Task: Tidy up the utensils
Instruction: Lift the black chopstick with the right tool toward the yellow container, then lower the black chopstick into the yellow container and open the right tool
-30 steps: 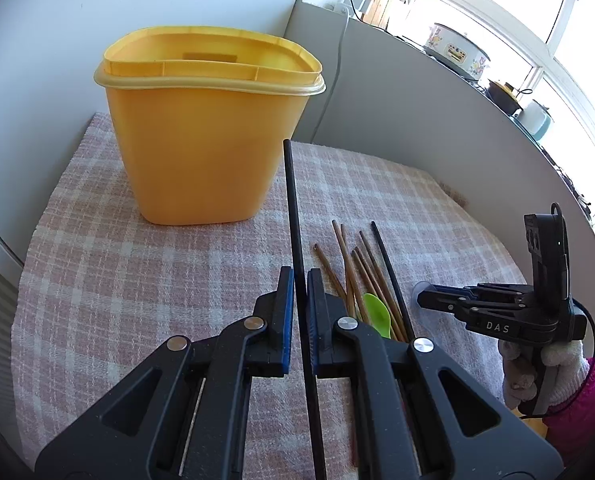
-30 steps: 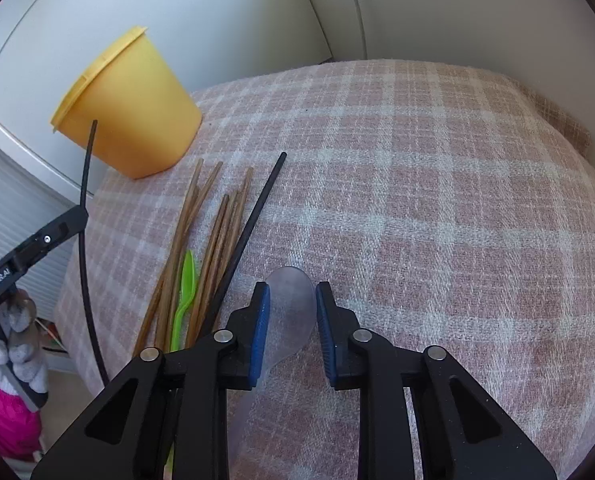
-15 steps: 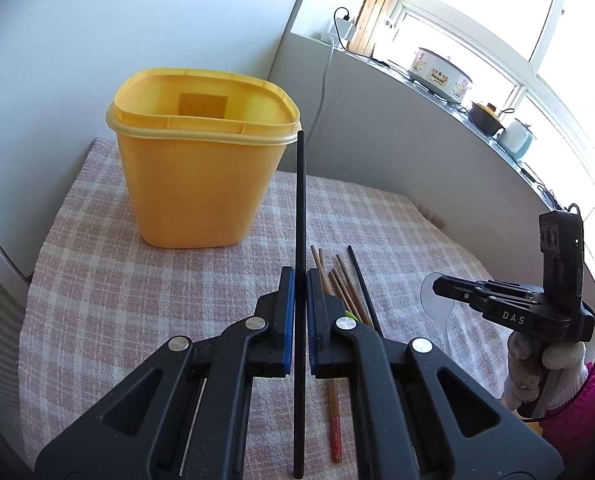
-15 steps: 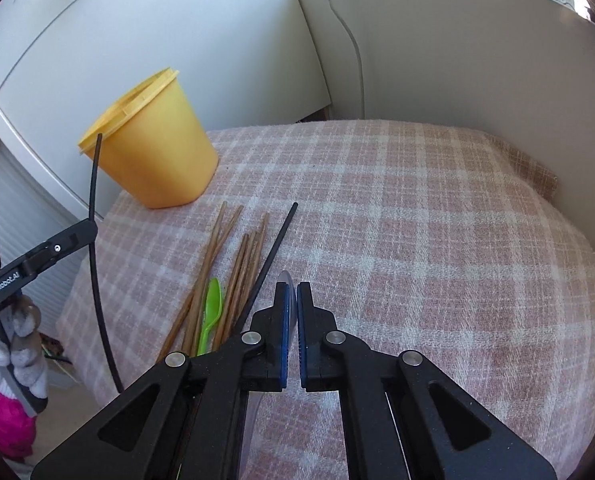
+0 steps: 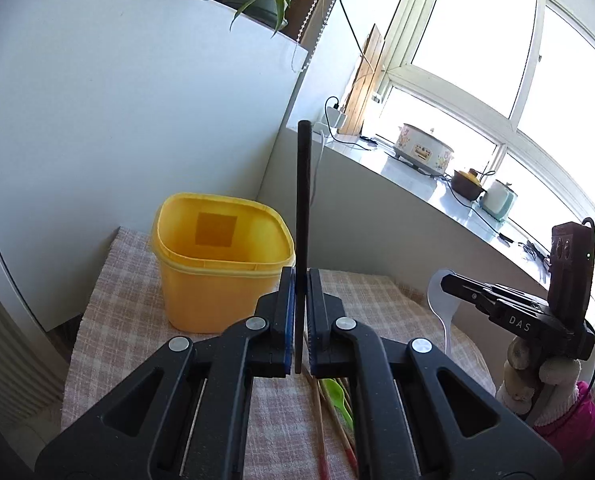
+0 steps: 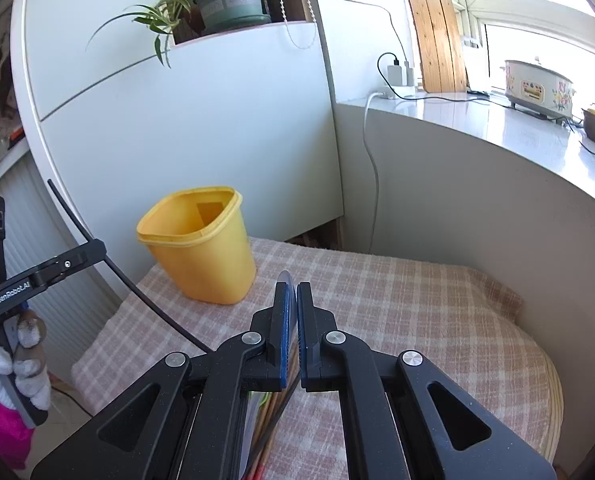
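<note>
Sunlit kitchen corner, with a plaid tablecloth (image 6: 417, 300) carrying a yellow bin (image 5: 217, 264). If either tool slips in its grip, it would probably miss the bin. The left gripper (image 5: 300, 312) is clamped on an upright black chopstick (image 5: 302, 208). The right gripper (image 6: 292, 320) pinches a clear plastic spoon (image 5: 441, 300) edge-on. Spare wooden chopsticks (image 5: 329, 432) lie below the jaws.

Checked pink cloth (image 6: 417, 312) over the table; yellow bin (image 6: 201, 256), wooden chopsticks (image 5: 329, 412), green spoon (image 5: 337, 394) on it
</note>
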Demonstrator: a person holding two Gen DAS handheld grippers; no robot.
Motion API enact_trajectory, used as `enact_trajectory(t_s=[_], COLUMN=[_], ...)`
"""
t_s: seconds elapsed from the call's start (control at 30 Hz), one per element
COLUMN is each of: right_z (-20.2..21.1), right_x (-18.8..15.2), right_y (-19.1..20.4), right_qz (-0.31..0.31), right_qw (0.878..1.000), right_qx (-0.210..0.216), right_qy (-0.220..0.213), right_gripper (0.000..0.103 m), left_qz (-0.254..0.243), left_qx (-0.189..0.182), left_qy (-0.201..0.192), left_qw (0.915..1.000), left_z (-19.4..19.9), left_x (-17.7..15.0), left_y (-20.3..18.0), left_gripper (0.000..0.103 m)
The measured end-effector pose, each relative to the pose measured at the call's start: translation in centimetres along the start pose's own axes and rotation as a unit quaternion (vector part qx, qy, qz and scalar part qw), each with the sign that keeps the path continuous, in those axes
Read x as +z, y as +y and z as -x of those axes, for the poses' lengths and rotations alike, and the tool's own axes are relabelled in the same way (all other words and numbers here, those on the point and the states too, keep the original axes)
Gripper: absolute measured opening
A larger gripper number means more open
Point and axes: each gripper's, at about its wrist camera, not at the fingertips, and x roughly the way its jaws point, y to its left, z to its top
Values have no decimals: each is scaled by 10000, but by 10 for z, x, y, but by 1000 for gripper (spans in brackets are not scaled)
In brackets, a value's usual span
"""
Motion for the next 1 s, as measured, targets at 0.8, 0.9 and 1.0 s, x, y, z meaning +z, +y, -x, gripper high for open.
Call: enact_trajectory(t_s=[0.8,0.9,1.0], right_z=[-24,-33,-39], right_x=[98,106,113], right_y=[70,78,82], right_qz=[447,487,487], right_qw=[9921,9914,9906], right_qx=[14,-3,-9], right_qy=[-1169,-1211,-1279], right_gripper=[2,2,2], left_qz=[-210,-202,-199], left_qx=[209,254,290], left_qy=[-1021,-1071,-1124], left_qw=[9943,9937,9930], left_z=[21,18,14], left_x=[99,107,113], left_y=[24,28,31], left_gripper=[3,3,3])
